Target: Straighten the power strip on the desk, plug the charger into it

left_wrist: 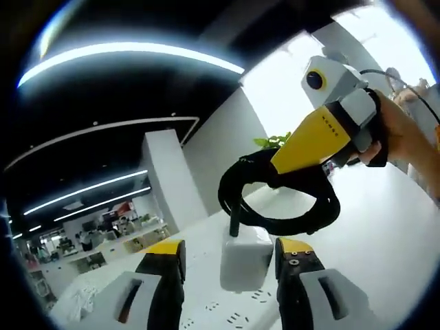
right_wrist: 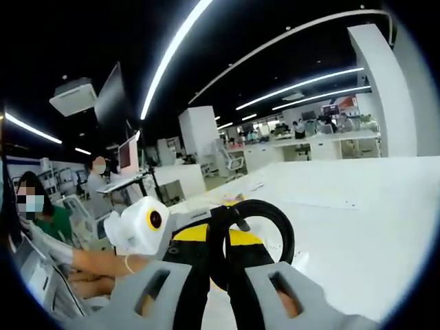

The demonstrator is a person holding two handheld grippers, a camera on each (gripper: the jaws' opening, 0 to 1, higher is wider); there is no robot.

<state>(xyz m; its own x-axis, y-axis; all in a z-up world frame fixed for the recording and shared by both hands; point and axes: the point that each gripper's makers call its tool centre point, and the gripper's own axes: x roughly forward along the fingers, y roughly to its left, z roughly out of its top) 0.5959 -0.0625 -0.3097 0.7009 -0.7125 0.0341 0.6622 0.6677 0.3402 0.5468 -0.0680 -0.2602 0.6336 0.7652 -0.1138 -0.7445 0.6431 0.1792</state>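
Observation:
A white charger (left_wrist: 246, 258) stands on the white power strip (left_wrist: 223, 313), whose sockets show at the bottom of the left gripper view. My left gripper (left_wrist: 230, 247) is open, one jaw on each side of the charger. The charger's black cable (left_wrist: 275, 199) rises in a coiled loop, and my right gripper (left_wrist: 278, 163), yellow, comes in from the right and pinches that loop. In the right gripper view, my right gripper (right_wrist: 220, 269) is shut on the black cable (right_wrist: 271, 220), with the left gripper (right_wrist: 189, 232) just beyond it at the left.
The white desk (left_wrist: 385, 227) stretches away to the right and the desk (right_wrist: 357, 220) is broad and bare. A hand (left_wrist: 395, 130) holds the right gripper. A seated person (right_wrist: 41, 220) and office desks lie beyond. A green plant (left_wrist: 273, 141) stands behind the cable.

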